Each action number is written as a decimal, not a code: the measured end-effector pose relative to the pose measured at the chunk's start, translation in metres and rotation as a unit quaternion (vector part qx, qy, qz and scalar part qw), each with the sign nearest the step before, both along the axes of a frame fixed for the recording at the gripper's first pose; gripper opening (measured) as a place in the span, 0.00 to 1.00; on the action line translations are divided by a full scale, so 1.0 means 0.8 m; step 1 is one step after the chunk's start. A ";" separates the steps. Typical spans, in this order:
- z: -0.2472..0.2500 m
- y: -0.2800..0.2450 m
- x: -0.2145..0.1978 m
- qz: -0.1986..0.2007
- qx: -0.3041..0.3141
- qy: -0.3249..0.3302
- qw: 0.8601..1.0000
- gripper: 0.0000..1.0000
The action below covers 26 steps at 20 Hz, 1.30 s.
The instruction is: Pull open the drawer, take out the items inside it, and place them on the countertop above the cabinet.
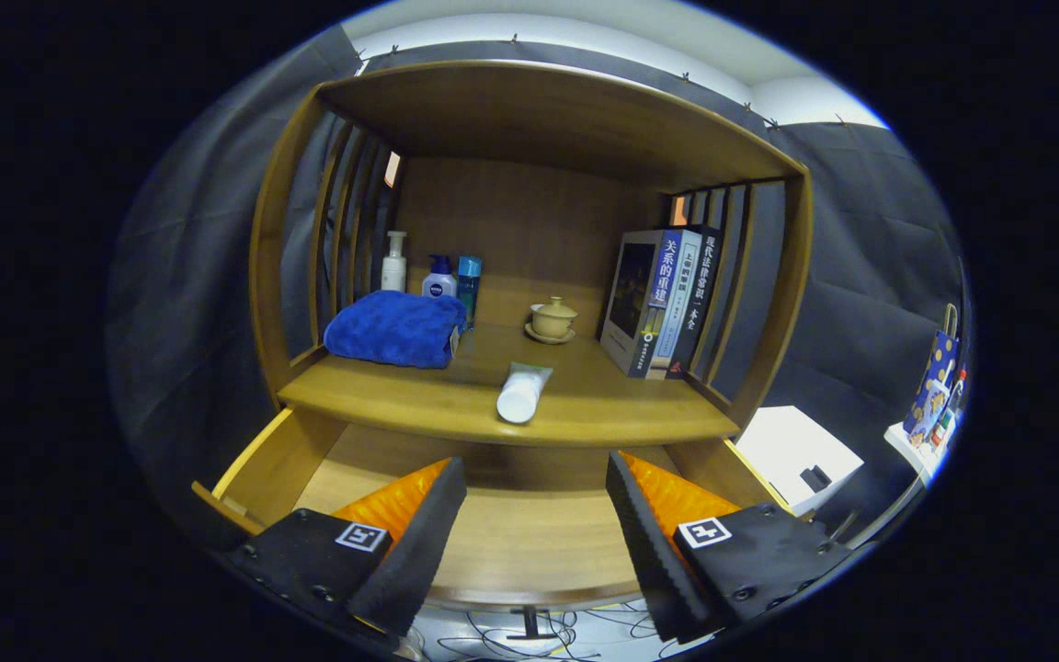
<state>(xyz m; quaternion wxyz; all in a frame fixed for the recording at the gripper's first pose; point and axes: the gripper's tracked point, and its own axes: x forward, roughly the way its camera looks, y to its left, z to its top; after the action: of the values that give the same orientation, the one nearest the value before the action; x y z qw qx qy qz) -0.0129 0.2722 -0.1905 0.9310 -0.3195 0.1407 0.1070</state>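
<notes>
A wooden cabinet stands ahead with its drawer (502,542) pulled out below the countertop (603,405). The drawer floor that shows between the fingers is bare wood. A white and pale green tube (522,393) lies on its side at the countertop's front edge, cap end toward me. My gripper (534,478) hovers over the drawer, open, with nothing between its fingers. The tube lies just beyond and above the fingertips.
On the countertop sit a folded blue towel (396,328) at the left, three bottles (438,276) behind it, a small lidded cup on a saucer (552,320) in the middle and upright books (663,303) at the right. Slatted side walls and a top board enclose the shelf. A white box (796,450) stands right of the cabinet.
</notes>
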 end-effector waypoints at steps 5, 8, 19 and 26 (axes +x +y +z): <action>-0.021 -0.037 -0.028 -0.012 0.013 0.002 1.000 0.99; -0.040 -0.045 -0.028 -0.021 0.028 0.012 0.999 0.99; -0.046 -0.052 -0.042 -0.025 0.085 -0.004 0.996 0.99; -0.043 -0.054 -0.067 -0.027 0.102 -0.006 0.994 0.99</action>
<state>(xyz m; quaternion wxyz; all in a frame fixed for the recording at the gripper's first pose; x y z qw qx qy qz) -0.0669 0.2288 -0.2252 0.9622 -0.2193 0.1317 0.0935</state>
